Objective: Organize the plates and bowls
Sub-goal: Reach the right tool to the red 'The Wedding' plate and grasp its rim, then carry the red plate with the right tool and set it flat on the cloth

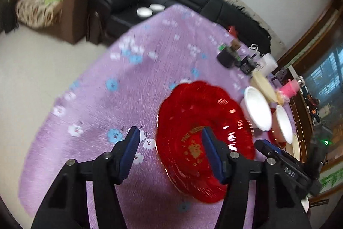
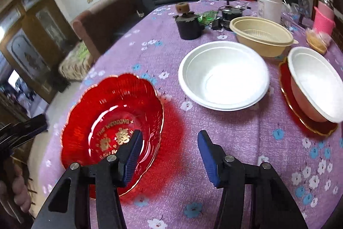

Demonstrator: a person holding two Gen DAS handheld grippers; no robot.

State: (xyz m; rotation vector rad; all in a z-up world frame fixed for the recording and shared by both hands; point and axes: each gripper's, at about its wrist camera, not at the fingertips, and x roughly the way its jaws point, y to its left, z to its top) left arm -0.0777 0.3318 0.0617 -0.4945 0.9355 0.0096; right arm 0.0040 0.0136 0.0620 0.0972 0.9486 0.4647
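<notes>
1. Both claws hang over the table with jaws parted and nothing pinched. The left gripper [image 1: 170,136] straddles the near left rim of the red plate [image 1: 203,138] – one pad over bare cloth, the other above the plate's middle, neither pressing on it. The right gripper [image 2: 169,141] has its left pad over that plate's right side and its right pad over bare cloth.

2. Biggest thing in play – the purple flowered tablecloth [image 2: 163,57] that covers the whole table and carries all the crockery.

3. Red plate next [image 2: 113,126]: clear red plastic, scalloped gold-edged rim, gold lettering and an emblem in the well. It sits alone near the left edge of the table, so a claw can get at its rim from either side.

4. White bowl [image 2: 223,74], plain and round, stands on the cloth in the middle, right of the red plate and apart from it.

5. Beige bowl [image 2: 261,35] sits just beyond it on the far side, beside a clutter of small items.

6. At the right, a second white bowl [image 2: 315,83] leans tilted inside another red plate [image 2: 300,119] – mixed together, which I judge is exactly what needs sorting.

7. Looks like an early stage: like is not yet stacked with like.
</notes>
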